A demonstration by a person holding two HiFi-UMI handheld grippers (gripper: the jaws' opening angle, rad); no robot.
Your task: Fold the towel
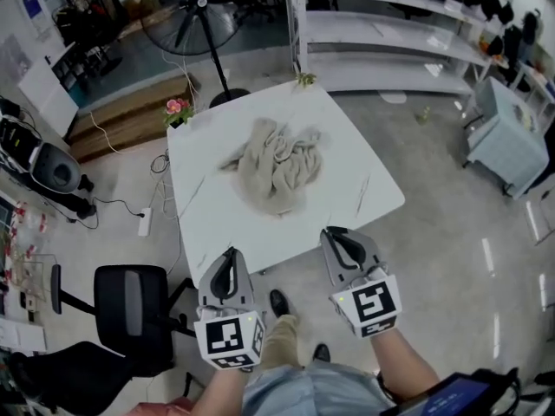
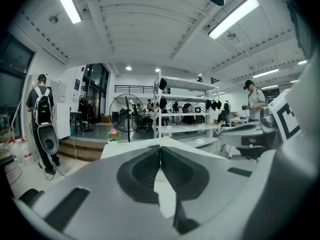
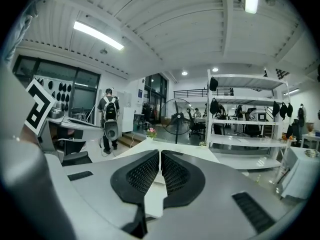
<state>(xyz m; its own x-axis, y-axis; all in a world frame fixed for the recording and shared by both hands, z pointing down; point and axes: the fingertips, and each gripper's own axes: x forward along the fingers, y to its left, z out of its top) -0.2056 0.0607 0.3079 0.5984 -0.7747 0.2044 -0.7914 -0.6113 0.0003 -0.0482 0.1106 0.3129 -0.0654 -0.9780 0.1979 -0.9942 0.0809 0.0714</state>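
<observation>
A beige towel (image 1: 276, 165) lies crumpled in a heap near the middle of the white square table (image 1: 364, 180). My left gripper (image 1: 229, 256) hangs at the table's near edge, left of centre, its jaws shut with nothing between them. My right gripper (image 1: 336, 235) sits at the near edge to the right, also shut and empty. Both are well short of the towel. In the left gripper view the jaws (image 2: 160, 149) meet tip to tip over the table; in the right gripper view the jaws (image 3: 160, 155) do the same. The towel is hidden in both gripper views.
A small pot of pink flowers (image 1: 176, 109) stands at the table's far left corner. A standing fan (image 1: 201, 16) and white shelving (image 1: 390, 33) are behind the table. A black office chair (image 1: 130, 306) is at the left, a grey cart (image 1: 507, 141) at the right.
</observation>
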